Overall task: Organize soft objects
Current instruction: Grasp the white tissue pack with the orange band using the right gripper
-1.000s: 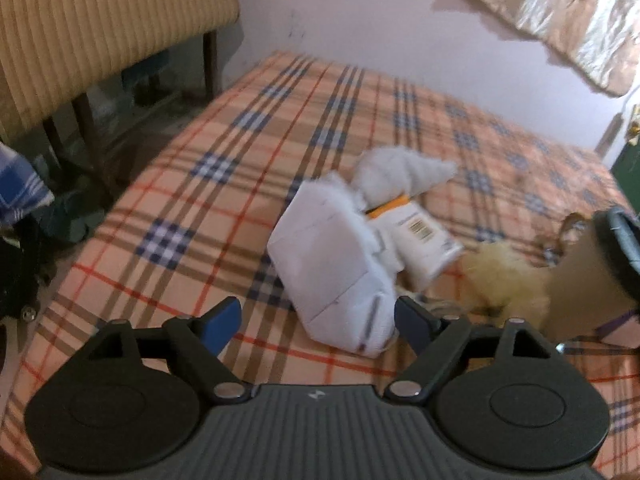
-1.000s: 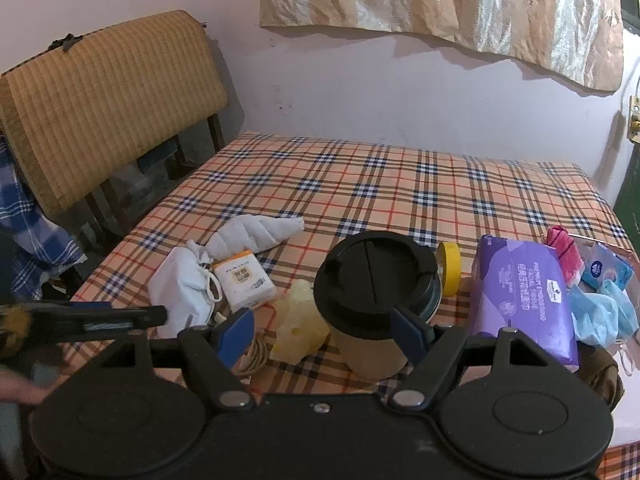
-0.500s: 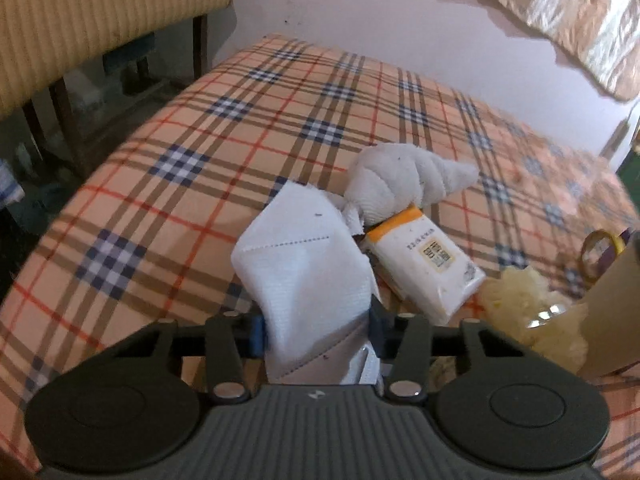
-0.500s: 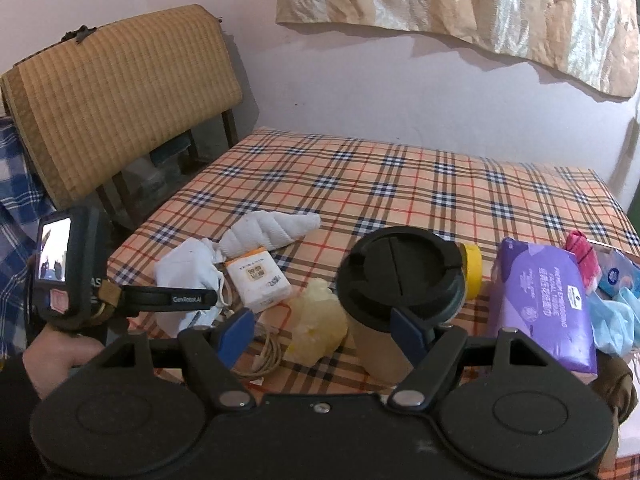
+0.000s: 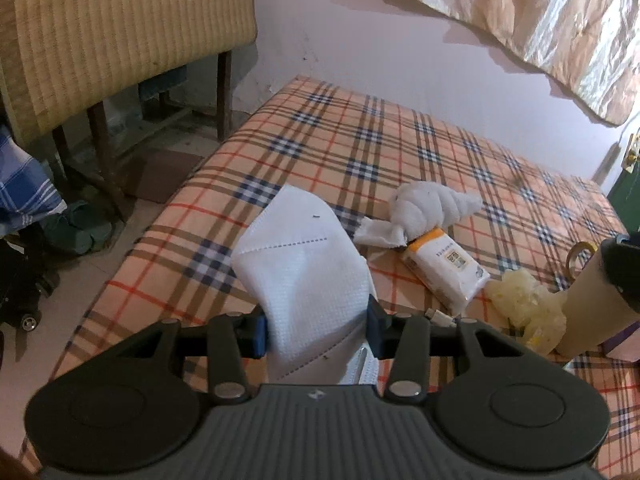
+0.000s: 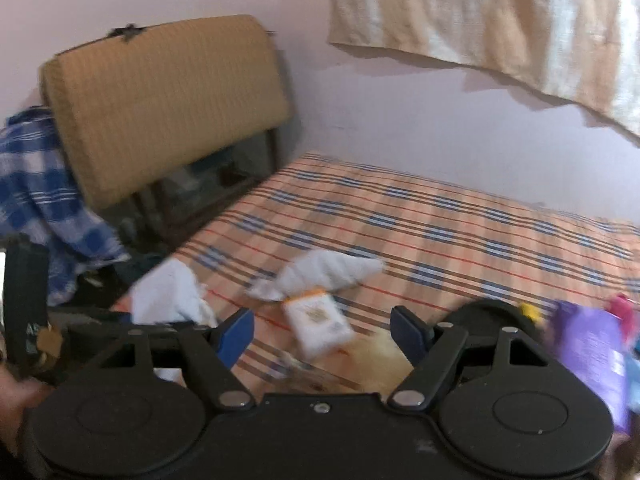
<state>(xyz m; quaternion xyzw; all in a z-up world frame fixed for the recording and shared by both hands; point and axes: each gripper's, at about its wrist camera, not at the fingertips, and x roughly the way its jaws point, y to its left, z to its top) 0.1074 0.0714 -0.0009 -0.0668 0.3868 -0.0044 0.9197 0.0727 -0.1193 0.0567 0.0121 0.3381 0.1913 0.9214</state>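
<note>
The white face mask (image 5: 304, 256) is seen in the lower middle of the left wrist view. It is squeezed between the two blue pads of the left tool (image 5: 316, 330) and is lifted over the checked desk (image 5: 400, 140). To its right, a rolled white cloth (image 5: 432, 206) and a small tissue pack (image 5: 444, 268) are laid on the desk, touching. A yellow soft lump (image 5: 524, 300) is just beside a tan cup (image 5: 596, 296). In the blurred right wrist view, the right tool (image 6: 322, 330) is held wide open with nothing in it.
</note>
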